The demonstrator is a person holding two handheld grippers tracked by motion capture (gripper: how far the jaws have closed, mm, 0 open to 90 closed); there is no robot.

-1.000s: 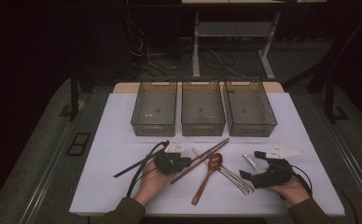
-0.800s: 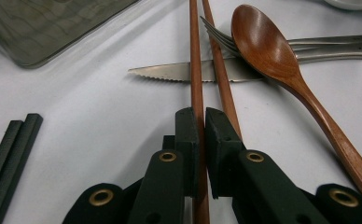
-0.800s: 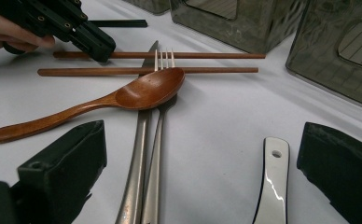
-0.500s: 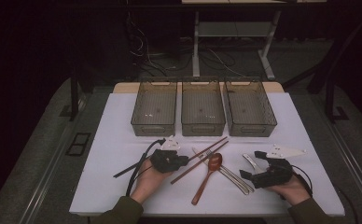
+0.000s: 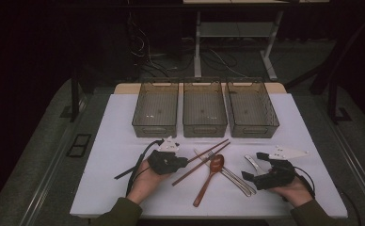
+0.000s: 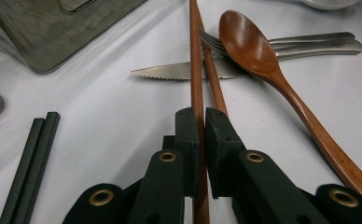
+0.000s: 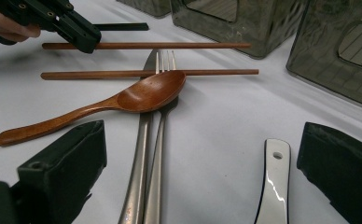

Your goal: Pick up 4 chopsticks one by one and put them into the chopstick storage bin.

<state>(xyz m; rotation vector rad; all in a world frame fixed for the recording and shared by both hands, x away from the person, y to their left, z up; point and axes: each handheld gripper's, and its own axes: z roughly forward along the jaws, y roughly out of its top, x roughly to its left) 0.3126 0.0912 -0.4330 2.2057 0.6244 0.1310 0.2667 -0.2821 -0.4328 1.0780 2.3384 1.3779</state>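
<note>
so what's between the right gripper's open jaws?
Right gripper view: the right gripper straddles two steel handles and a white handle on the sheet.

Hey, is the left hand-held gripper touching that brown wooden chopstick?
Touching. The left gripper view shows the left hand-held gripper with both black jaws closed tight against one wooden chopstick, which runs between them.

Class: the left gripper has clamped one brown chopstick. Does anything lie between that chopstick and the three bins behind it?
Nothing visible does. The left gripper holds the chopstick; bare white table leads to the bins.
</note>
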